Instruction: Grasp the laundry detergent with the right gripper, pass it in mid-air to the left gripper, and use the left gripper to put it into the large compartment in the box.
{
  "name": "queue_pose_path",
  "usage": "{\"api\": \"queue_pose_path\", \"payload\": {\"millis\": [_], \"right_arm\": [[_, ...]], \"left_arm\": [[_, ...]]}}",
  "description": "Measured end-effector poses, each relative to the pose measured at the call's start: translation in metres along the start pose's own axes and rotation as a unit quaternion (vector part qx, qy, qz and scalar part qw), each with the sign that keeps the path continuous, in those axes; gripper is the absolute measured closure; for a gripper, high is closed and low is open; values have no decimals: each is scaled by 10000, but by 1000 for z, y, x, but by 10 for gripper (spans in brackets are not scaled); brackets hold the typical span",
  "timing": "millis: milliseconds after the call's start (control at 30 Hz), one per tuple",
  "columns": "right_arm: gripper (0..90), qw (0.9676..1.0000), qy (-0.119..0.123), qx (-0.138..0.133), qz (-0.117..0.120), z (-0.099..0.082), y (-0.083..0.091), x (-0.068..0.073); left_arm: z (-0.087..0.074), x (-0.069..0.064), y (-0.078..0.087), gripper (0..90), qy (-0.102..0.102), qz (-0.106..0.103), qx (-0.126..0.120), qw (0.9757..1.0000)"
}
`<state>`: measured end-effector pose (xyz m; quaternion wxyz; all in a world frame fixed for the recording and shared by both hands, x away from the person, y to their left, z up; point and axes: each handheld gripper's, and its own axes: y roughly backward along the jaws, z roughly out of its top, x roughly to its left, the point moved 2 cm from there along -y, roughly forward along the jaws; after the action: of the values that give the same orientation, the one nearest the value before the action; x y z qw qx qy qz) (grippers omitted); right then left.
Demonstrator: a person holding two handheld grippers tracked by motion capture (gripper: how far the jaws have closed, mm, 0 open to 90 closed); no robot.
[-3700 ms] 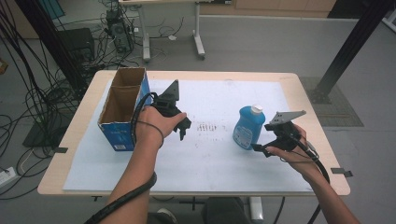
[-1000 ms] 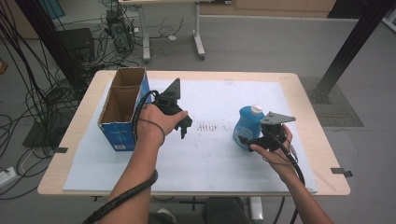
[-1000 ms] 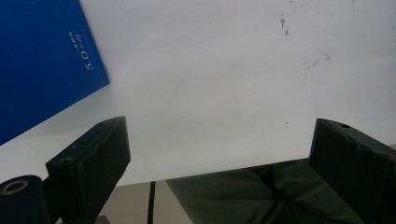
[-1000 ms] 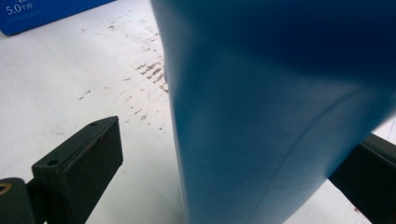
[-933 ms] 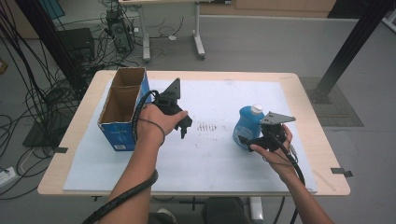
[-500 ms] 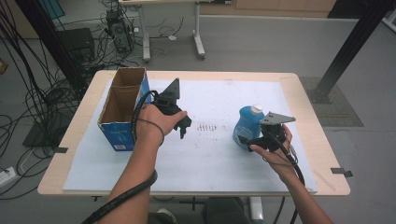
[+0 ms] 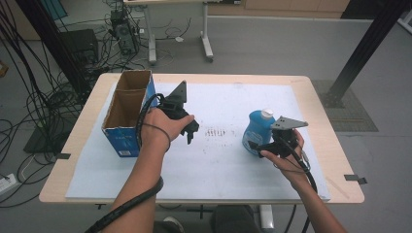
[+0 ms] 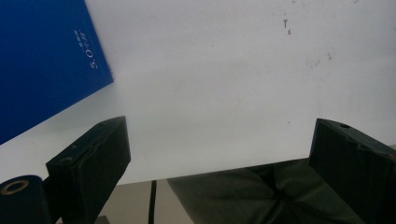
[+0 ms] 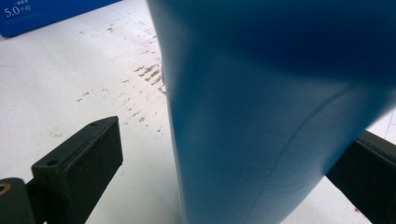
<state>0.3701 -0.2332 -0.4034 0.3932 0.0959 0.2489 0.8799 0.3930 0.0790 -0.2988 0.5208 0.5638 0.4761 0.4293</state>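
Holding at about five o'clock on the table, the right gripper (image 7: 256, 144) has its jaws spread around the base of the blue bottle (image 7: 256, 131); in the right gripper view the bottle (image 9: 280, 116) stands between the two black jaws, one jaw well apart from it on the left, the other behind its right edge, so the tongs are released and not yet pinching. A few seconds ago this gripper sat just to the right of the bottle; it has since come up to it, and over the last second nothing has moved. The bottle stands upright at four o'clock on the white mat (image 7: 218, 160), white cap on top. Farther off, the left gripper (image 7: 190, 132) hovers near the centre, jaws wide apart over bare mat, unchanged. At ten o'clock stands the open cardboard box (image 7: 127, 114), beside it
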Motion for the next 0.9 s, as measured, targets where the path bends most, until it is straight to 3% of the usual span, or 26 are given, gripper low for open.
{"api": "queue_pose_path", "payload": {"millis": [900], "right_arm": [[20,10000,-23,-22,16,1,-1,1]], "left_arm": [[0,-1,2,60,-5,-3,-50,10000]]}}
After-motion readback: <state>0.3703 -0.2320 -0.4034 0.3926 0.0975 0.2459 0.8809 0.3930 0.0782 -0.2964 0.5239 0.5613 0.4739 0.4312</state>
